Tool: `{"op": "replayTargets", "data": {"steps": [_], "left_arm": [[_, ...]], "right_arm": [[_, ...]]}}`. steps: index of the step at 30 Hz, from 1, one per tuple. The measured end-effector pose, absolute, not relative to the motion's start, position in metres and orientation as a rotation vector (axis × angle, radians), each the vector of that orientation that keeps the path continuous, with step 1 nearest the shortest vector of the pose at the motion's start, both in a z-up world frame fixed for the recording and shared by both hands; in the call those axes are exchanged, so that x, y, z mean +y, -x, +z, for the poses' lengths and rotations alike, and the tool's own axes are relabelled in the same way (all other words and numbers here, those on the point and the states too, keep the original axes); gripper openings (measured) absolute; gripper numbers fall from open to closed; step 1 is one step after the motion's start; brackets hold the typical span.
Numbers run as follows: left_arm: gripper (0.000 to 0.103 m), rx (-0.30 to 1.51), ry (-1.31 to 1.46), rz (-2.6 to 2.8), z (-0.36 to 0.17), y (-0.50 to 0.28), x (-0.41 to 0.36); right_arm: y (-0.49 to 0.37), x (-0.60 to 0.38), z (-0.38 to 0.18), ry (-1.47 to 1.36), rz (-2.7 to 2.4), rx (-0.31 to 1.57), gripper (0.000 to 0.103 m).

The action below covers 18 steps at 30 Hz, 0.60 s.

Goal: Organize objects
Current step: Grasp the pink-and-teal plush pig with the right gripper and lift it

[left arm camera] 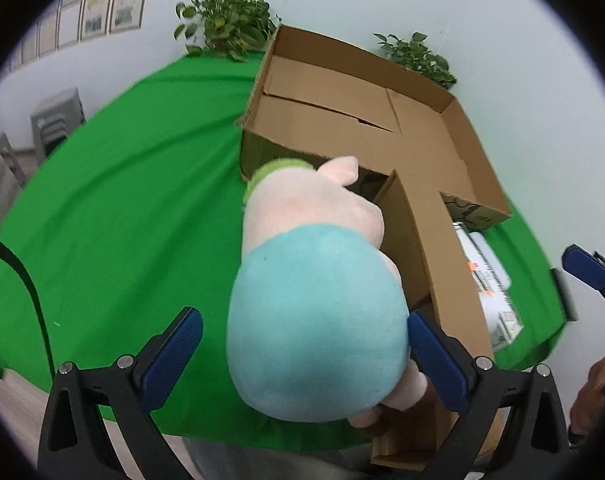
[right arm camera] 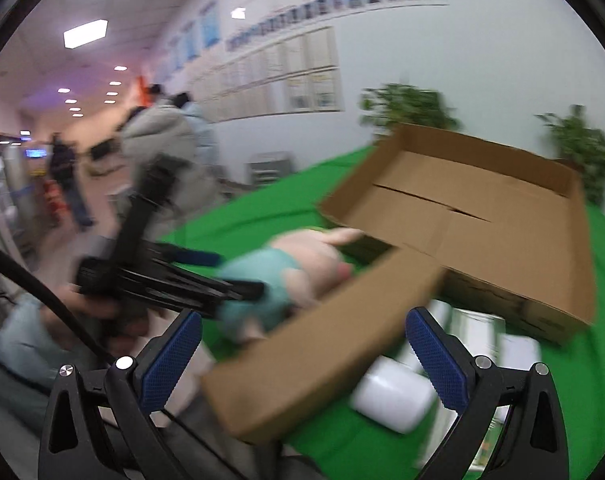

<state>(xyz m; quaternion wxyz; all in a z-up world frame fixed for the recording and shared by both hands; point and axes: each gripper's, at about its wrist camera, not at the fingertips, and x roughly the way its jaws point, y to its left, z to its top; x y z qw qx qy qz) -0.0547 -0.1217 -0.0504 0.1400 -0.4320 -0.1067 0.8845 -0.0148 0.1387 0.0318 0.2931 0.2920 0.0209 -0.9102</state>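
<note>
A plush pig toy [left arm camera: 314,292] in a teal shirt with a green cap fills the middle of the left wrist view, near the front flap of an open cardboard box [left arm camera: 358,116]. My left gripper [left arm camera: 302,356] is open; the toy sits between its blue pads, touching the right pad [left arm camera: 434,360], with a gap to the left pad. In the right wrist view, my right gripper [right arm camera: 302,360] is open and empty above the box's front flap [right arm camera: 322,344]. The toy [right arm camera: 286,280] and the left gripper [right arm camera: 230,276] show blurred to the left.
A green cloth [left arm camera: 122,200] covers the table. White packages [right arm camera: 394,392] and flat boxes [left arm camera: 490,280] lie on the cloth in front of the cardboard box. Two potted plants [left arm camera: 230,24] stand behind it at the wall. People stand in the hallway to the left [right arm camera: 162,140].
</note>
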Motion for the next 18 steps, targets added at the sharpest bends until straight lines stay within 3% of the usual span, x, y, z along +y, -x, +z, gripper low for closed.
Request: {"op": "replayTargets", "data": {"steps": [3, 11, 14, 18], "left_arm": [[0.092, -0.412, 1.246, 2.461, -0.062, 0.056, -0.124], [0.072, -0.468, 1.212, 2.448, -0.064, 0.032, -0.136], [0.069, -0.483, 1.209, 2.466, -0.063, 0.024, -0.142], [0.067, -0.525, 1.217, 2.488, -0.06, 0.014, -0.154]], "right_arm": [[0.022, 0.114, 0.041, -0.767, -2.314, 0.049, 0.103], [0.068, 0.071, 0.032, -0.896, -2.195, -0.086, 0.103], [0.094, 0.057, 0.018, -0.99, -2.151, -0.17, 0.103], [0.125, 0.023, 0.001, -1.117, -2.114, -0.135, 0.103]]}}
